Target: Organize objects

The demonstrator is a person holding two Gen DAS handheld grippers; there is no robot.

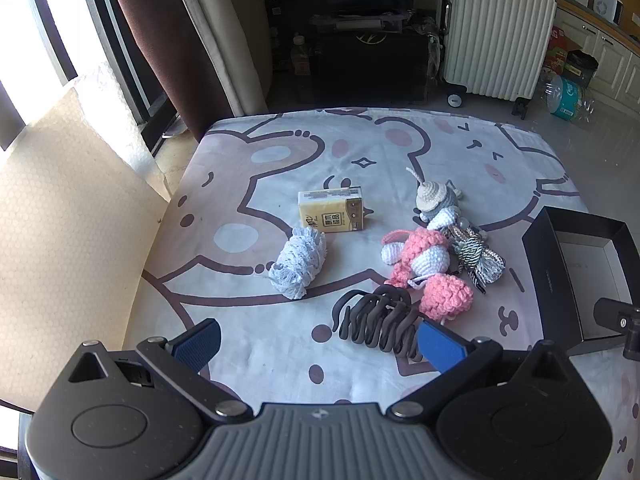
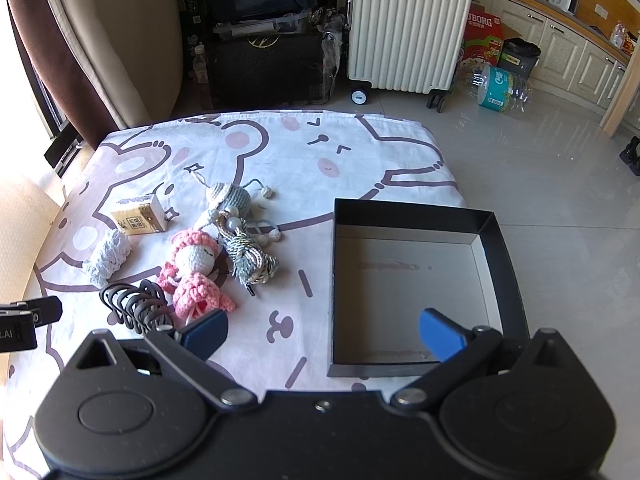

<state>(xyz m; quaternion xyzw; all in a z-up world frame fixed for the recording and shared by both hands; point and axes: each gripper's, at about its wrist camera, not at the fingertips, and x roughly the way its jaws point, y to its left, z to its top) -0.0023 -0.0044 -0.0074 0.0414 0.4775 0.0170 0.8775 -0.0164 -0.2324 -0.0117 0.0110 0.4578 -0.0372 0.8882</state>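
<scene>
Both pairs of jaws spread wide and empty: left gripper low over the near edge of the table, its right blue pad just touching or overlapping the dark hair claw in view, contact not certain; right gripper hovering with one pad over the open black box and the other near the pink doll's skirt, holding nothing. Largest down: box sitting empty at the right side of the bear-print cloth, well apart from the clutter; pink crochet doll beside the claw; grey crochet doll behind it, touching a striped rope tassel that lies tangled against both dolls; white knitted bundle to the left, just beside the yellow tissue pack. Likely risks from here: closing on the claw's curved teeth rather than its spine and having it spring or twist out; snagging doll yarn or the tassel cord so that several pieces lift together; nudging the light box across the smooth cloth toward the table edge while dropping items in; the two grippers crowding each other over the central pile.
</scene>
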